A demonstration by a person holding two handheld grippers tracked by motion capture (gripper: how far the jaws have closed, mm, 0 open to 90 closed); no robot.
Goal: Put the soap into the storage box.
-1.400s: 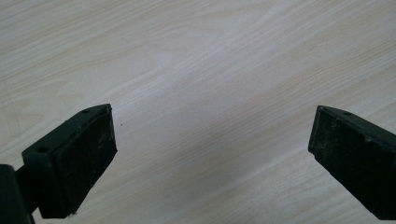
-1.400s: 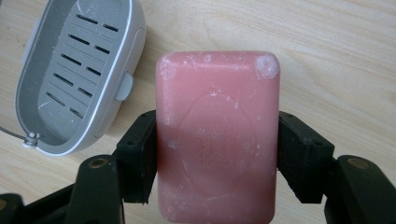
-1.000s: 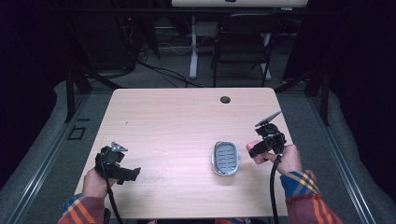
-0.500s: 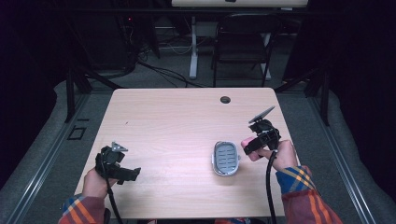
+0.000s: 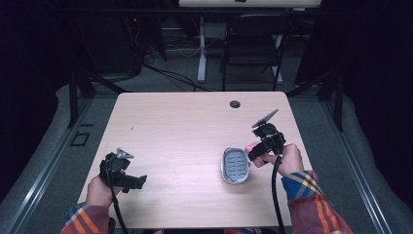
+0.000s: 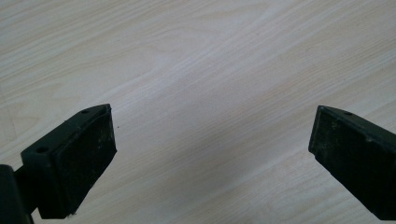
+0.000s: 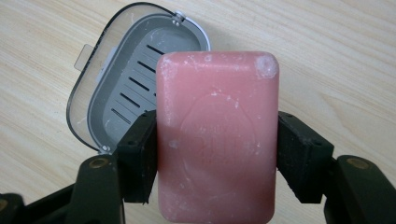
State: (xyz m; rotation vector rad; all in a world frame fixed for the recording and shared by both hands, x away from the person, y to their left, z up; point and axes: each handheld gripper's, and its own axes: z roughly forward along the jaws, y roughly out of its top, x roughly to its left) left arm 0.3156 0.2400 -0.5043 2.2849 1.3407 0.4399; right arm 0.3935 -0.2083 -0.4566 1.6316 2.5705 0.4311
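Shift since a second ago: right gripper carrying the pink soap bar leftward, closing in on the soap dish; left gripper staying put near the table's front left

Right gripper grip: clenching the soap across its two long sides, one pad on each, bar sitting square between them

Left gripper grip: released, jaws standing wide over bare wood in the left gripper view, holding nothing

Soap location: hanging in the right jaws just above the table, beside and partly over the open dish in the right gripper view

Dish: lying open, grey slotted tray facing up, clear lid folded back around it on hinges

Handling: looking solid, stiff and fairly light; likely turning slippery and denting under hard squeezing (white scuffs and a chipped corner already showing); gripping flat long sides mid-length, as now, seeming safest

Dish handling: appearing light plastic, likely sliding if nudged, with nothing pinning it

Edges: dish sitting well in from the near edge and the right edge

Open room: plenty of bare tabletop spreading left and beyond the dish
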